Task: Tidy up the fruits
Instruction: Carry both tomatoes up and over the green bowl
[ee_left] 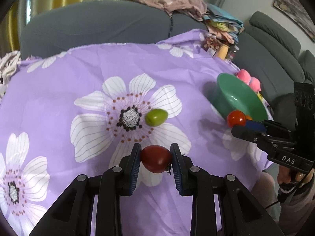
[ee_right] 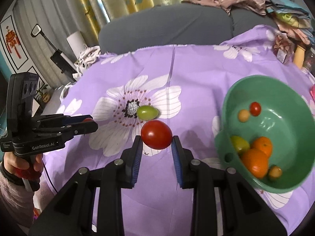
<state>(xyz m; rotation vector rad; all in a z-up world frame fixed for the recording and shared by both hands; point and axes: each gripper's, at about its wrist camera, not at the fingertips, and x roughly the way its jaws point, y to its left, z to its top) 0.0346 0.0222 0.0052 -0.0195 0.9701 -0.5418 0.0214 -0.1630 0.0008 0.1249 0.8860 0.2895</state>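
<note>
In the left wrist view, the left gripper (ee_left: 156, 158) sits at the bottom centre, its jaws closed on one dark red tomato (ee_left: 155, 159) held above the purple floral cloth (ee_left: 78, 82) that covers the counter. One green fruit (ee_left: 156, 117) lies on the cloth just above it, at the frame's centre, beside the dark middle of a printed white flower. At the right edge the right gripper (ee_left: 239, 123) reaches in, jaws clamped on a second, brighter tomato (ee_left: 235, 118), right next to the rim of the one green bowl (ee_left: 232, 92).

In the right wrist view, that bright tomato (ee_right: 156, 134) fills the gap between the right gripper's (ee_right: 157, 144) jaws at lower centre, with the green fruit (ee_right: 147, 112) on the cloth (ee_right: 196, 74) just above it. The bowl (ee_right: 275, 86) occupies the right side, tilted toward the camera. Inside it I count six pieces: two oranges (ee_right: 256, 162) touching each other at lower centre, one green fruit (ee_right: 239, 144) against the near wall, one small red tomato (ee_right: 255, 108) and one small yellowish fruit (ee_right: 243, 115) side by side higher up, and one more small yellowish fruit (ee_right: 275, 172) at the bottom. At the left edge the left gripper (ee_right: 89, 123) shows side-on, a sliver of red visible between its jaws.

A grey sofa (ee_right: 167, 25) runs behind the counter in both views.
</note>
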